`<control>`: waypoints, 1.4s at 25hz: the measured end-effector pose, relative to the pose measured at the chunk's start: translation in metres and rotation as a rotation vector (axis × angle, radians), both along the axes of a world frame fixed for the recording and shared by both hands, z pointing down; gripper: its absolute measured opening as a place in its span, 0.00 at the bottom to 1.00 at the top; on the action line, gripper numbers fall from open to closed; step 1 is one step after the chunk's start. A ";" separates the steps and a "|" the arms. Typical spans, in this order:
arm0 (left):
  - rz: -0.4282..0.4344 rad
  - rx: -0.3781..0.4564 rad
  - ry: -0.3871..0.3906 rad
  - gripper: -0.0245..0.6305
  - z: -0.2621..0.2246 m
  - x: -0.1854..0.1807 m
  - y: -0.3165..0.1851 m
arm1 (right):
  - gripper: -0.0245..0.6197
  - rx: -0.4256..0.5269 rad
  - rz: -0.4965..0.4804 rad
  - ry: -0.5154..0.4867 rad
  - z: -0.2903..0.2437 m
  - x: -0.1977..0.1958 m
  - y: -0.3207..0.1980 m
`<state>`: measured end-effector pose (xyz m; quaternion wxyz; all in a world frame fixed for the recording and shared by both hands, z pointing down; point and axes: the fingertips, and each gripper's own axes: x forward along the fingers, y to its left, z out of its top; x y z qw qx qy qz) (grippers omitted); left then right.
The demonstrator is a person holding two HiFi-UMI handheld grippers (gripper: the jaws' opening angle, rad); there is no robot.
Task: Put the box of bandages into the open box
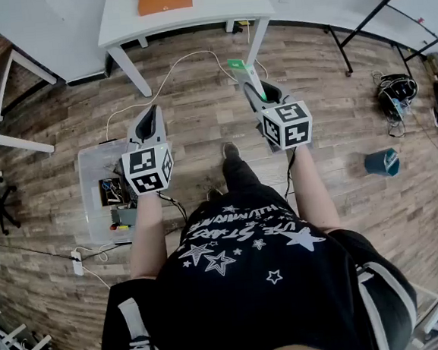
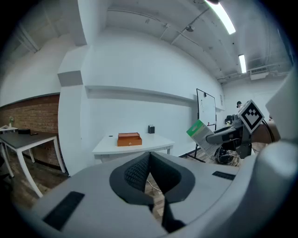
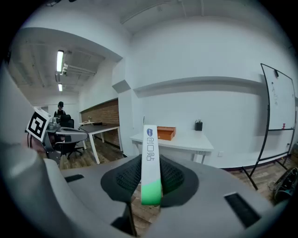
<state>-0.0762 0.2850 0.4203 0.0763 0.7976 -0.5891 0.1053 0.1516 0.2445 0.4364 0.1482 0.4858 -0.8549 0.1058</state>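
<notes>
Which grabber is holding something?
The right gripper: its jaws pinch a green-and-white bandage box. The left gripper has its jaws closed on nothing.

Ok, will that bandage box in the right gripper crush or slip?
Probably light and stiff: the thin bandage box juts out straight, gripped only at its green end. Likely cardboard, so squeezing may dent it. Smooth faces could slip.

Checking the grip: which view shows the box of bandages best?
Right gripper view: the box of bandages fills the centre, clamped edge-on by the right gripper. Head view shows only its green end; left gripper view shows it small, side-on.
</notes>
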 end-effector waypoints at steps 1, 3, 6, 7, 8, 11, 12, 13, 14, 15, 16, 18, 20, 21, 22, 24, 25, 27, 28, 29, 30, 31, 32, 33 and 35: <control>0.001 -0.001 -0.001 0.07 0.000 0.000 0.002 | 0.21 -0.001 0.001 0.003 0.000 0.000 0.001; 0.003 -0.002 -0.002 0.07 0.001 0.000 0.004 | 0.21 -0.003 0.003 0.006 0.001 0.000 0.004; 0.005 0.000 -0.006 0.07 0.001 0.000 0.008 | 0.21 -0.007 0.000 0.009 0.002 -0.001 0.007; 0.005 0.001 -0.008 0.07 0.001 0.001 0.009 | 0.21 -0.009 -0.002 0.011 0.003 -0.001 0.008; 0.005 0.002 -0.010 0.07 0.001 0.002 0.011 | 0.21 -0.009 -0.004 0.013 0.004 -0.001 0.009; 0.005 0.005 -0.011 0.07 0.000 0.002 0.016 | 0.21 -0.010 -0.006 0.016 0.004 -0.003 0.013; 0.004 0.006 -0.010 0.07 -0.001 0.001 0.017 | 0.21 -0.009 -0.006 0.017 0.003 -0.004 0.014; 0.003 0.006 -0.009 0.07 -0.001 0.000 0.018 | 0.21 -0.010 -0.005 0.019 0.003 -0.005 0.014; 0.002 0.005 -0.007 0.07 0.000 -0.002 0.018 | 0.21 -0.011 -0.004 0.021 0.004 -0.006 0.014; 0.001 0.004 -0.005 0.07 0.001 -0.003 0.018 | 0.21 -0.011 -0.003 0.022 0.004 -0.007 0.013; -0.001 0.002 -0.003 0.07 0.002 -0.005 0.018 | 0.21 -0.011 0.000 0.021 0.005 -0.008 0.013; -0.004 -0.005 0.004 0.07 0.005 -0.009 0.018 | 0.21 -0.010 0.010 0.014 0.005 -0.009 0.012; -0.003 -0.012 0.010 0.07 0.006 -0.012 0.018 | 0.21 -0.008 0.023 0.011 0.004 -0.009 0.011; -0.001 -0.014 0.011 0.07 0.007 -0.012 0.018 | 0.21 -0.007 0.027 0.012 0.004 -0.008 0.010; 0.001 -0.016 0.011 0.07 0.008 -0.012 0.018 | 0.21 -0.006 0.027 0.015 0.004 -0.008 0.009; 0.003 -0.016 0.011 0.07 0.010 -0.011 0.016 | 0.21 -0.010 0.023 0.020 0.006 -0.007 0.006; 0.003 -0.015 0.012 0.07 0.011 -0.011 0.013 | 0.21 -0.012 0.022 0.021 0.008 -0.007 0.002; 0.002 -0.017 0.015 0.07 0.012 -0.010 0.005 | 0.21 -0.016 0.020 0.019 0.011 -0.007 -0.007; 0.000 -0.020 0.014 0.07 0.013 -0.010 0.000 | 0.21 -0.019 0.018 0.016 0.012 -0.008 -0.013; -0.002 -0.024 0.011 0.07 0.014 -0.010 -0.005 | 0.21 -0.022 0.014 0.012 0.014 -0.009 -0.019; -0.005 -0.027 0.008 0.07 0.015 -0.011 -0.010 | 0.21 -0.025 0.009 0.007 0.015 -0.011 -0.026; -0.008 -0.030 0.006 0.07 0.016 -0.012 -0.016 | 0.21 -0.028 0.004 0.000 0.016 -0.013 -0.033; -0.011 -0.031 0.005 0.07 0.016 -0.012 -0.022 | 0.21 -0.030 0.001 -0.007 0.017 -0.015 -0.040; -0.012 -0.032 0.004 0.07 0.016 -0.013 -0.029 | 0.21 -0.031 0.000 -0.014 0.017 -0.016 -0.048; -0.015 -0.031 0.000 0.07 0.015 -0.014 -0.046 | 0.21 -0.032 -0.002 -0.020 0.017 -0.017 -0.067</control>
